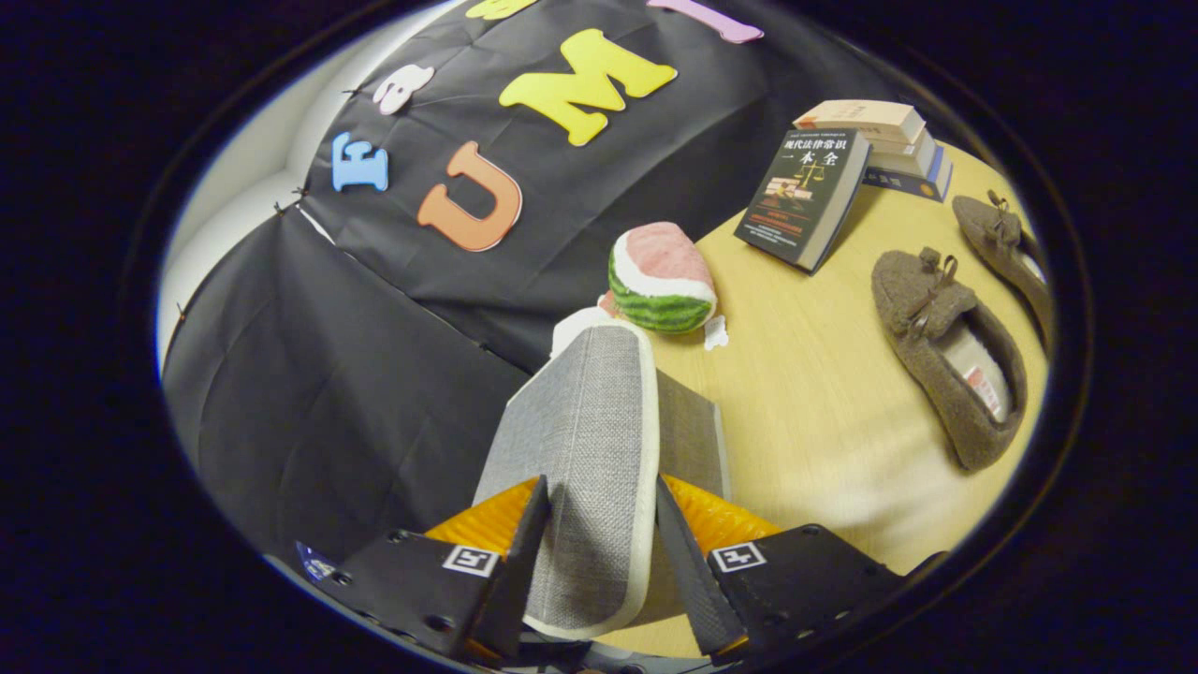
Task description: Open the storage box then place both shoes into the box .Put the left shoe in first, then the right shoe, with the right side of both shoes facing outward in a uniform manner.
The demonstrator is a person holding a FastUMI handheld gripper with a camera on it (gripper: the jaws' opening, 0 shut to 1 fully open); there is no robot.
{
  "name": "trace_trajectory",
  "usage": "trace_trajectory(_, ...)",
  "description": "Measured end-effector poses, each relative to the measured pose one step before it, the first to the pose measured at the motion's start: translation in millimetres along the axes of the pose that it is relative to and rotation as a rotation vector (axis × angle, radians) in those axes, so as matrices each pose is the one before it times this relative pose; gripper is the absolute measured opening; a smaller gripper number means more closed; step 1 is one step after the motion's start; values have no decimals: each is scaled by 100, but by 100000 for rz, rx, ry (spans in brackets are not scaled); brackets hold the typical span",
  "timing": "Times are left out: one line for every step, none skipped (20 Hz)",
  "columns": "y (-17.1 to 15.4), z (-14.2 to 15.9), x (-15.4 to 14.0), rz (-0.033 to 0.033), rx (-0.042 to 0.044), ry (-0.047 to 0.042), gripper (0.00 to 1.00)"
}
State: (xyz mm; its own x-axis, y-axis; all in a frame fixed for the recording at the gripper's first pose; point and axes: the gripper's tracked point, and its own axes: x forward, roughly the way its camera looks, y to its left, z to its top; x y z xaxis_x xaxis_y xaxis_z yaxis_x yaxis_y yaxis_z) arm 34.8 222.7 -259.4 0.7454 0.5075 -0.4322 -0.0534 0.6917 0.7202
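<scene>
Between its two fingers, the claw [599, 534] grips the grey fabric storage box lid [585, 440], raised; both brown felt shoes [945, 360] lie beyond on the pale wooden surface [814, 412].

We're looking at a pale wood tabletop [824, 412] backed by creased black cloth [374, 374] – the booth wall, pinned up in panels. Behind the cloth's far edge we can see a strip of plain white wall [253, 178]. Lighting's soft and even – only faint shadows on the wood.
</scene>
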Motion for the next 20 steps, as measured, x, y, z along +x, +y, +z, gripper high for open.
trace_trajectory(-183,681,148,-2109,358,-2246,48)
trace_trajectory(-107,918,-807,-453,595,-1441,29)
trace_trajectory(798,-398,-22,1403,110,2073,9)
trace_trajectory(410,273,826,-847,-955,1062,6)
trace_trajectory(566,434,-2321,480,-729,228,5)
trace_trajectory(609,-549,2274,-50,-2348,-268,0)
trace_trajectory(789,642,-1560,728,-2253,-434,0)
trace_trajectory(942,507,-22,891,-2401,-458,0)
trace_trajectory(1076,743,-602,1016,-2456,-1066,0)
trace_trajectory(1253,929,-351,1192,-2284,-1135,0)
trace_trajectory(1538,820,-228,1688,-2411,-976,0)
trace_trajectory(1628,726,-216,1981,-2986,-335,0)
trace_trajectory(1800,775,-69,1841,-3598,-592,0)
trace_trajectory(1852,679,-4,2030,-3542,-441,0)
trace_trajectory(1929,451,349,2300,-3099,-118,0)
trace_trajectory(1639,225,524,2280,-2910,465,0)
trace_trajectory(1604,304,625,1750,-2912,223,0)
trace_trajectory(1430,223,608,1311,-3528,191,0)
trace_trajectory(1261,224,725,1024,-3294,-59,0)
trace_trajectory(1099,47,755,998,-2564,-23,0)
